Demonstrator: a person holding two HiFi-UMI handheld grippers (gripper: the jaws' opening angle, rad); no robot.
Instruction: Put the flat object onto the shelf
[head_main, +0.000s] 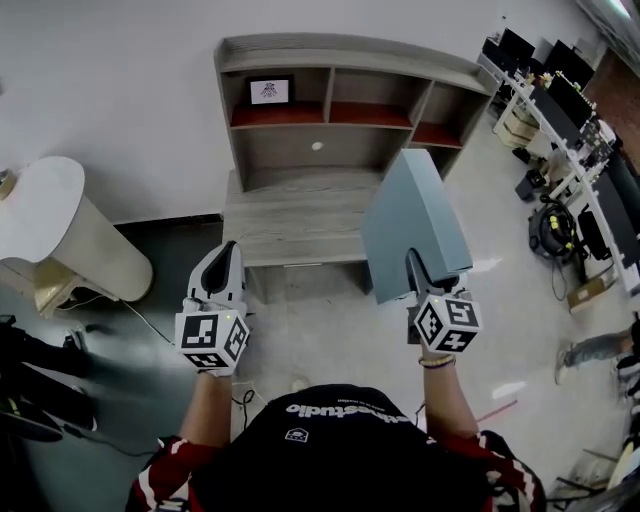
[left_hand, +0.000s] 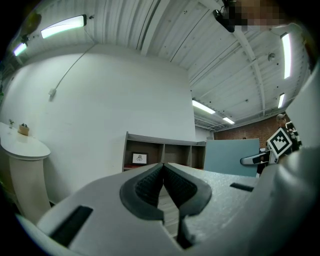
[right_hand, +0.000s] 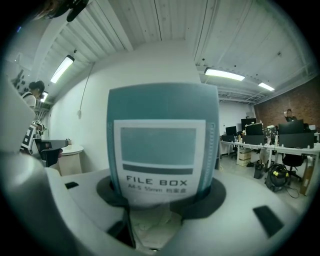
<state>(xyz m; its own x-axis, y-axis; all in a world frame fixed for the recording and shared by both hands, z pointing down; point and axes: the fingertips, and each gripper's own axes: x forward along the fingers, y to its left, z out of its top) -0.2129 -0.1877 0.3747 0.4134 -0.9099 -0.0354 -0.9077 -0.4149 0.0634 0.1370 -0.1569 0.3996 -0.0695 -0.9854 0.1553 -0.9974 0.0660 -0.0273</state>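
A grey-blue flat file box (head_main: 413, 222) stands upright in my right gripper (head_main: 425, 268), which is shut on its spine; the label reading FILE BOX (right_hand: 159, 156) fills the right gripper view. Ahead stands the grey wooden shelf unit (head_main: 340, 110) with open compartments along its top and a wide lower ledge (head_main: 295, 222). The box hangs in front of the shelf's right part, short of it. My left gripper (head_main: 225, 262) is held at the same height to the left, its jaws closed together with nothing between them. The shelf (left_hand: 162, 152) and the box (left_hand: 231, 156) also show in the left gripper view.
A small framed picture (head_main: 270, 91) sits in the shelf's top left compartment. A white round pedestal table (head_main: 60, 228) stands at the left by the wall. Desks with monitors and cables (head_main: 565, 150) line the right side. A person's feet (head_main: 600, 348) show at far right.
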